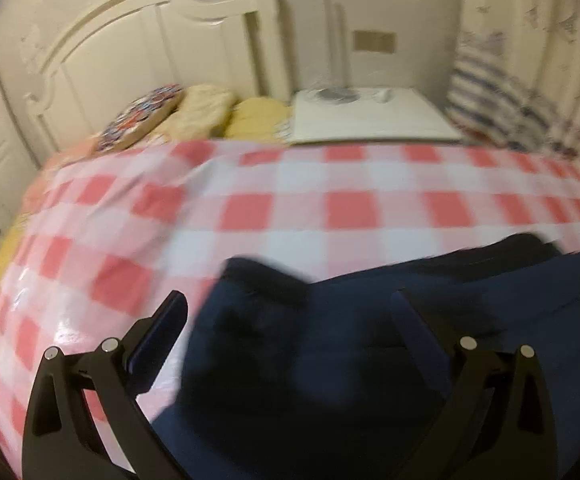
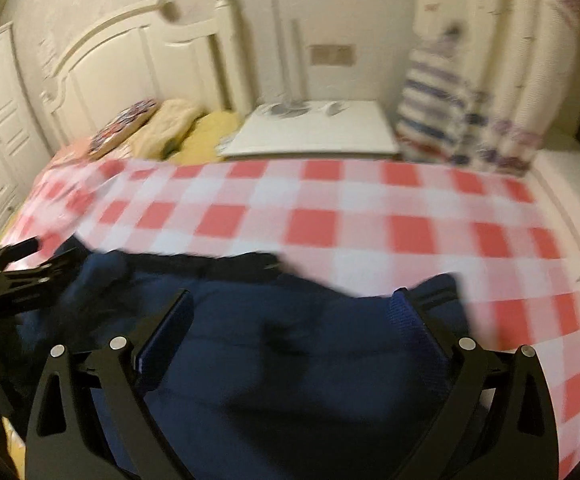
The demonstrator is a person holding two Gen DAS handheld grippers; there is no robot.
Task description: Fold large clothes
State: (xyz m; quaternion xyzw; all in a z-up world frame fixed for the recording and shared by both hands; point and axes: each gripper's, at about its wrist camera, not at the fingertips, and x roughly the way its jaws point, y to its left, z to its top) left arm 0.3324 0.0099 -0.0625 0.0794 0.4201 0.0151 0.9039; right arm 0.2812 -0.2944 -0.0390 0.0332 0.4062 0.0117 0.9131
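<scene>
A dark navy garment (image 1: 330, 360) lies on the red-and-white checked sheet (image 1: 290, 208) at the near edge of the bed. It also shows in the right wrist view (image 2: 270, 352). My left gripper (image 1: 290, 304) is open above the garment's left part, with nothing between its fingers. My right gripper (image 2: 294, 304) is open above the garment's right part, also empty. The left gripper shows in the right wrist view (image 2: 30, 260) at the far left, over the garment's left end. Both views are blurred.
A white headboard (image 1: 138, 48) and pillows (image 1: 206, 108) are at the back left. A white bedside table (image 1: 374, 116) stands behind the bed. A striped cloth (image 1: 502, 96) hangs at the back right. The checked sheet (image 2: 370, 216) covers the bed beyond the garment.
</scene>
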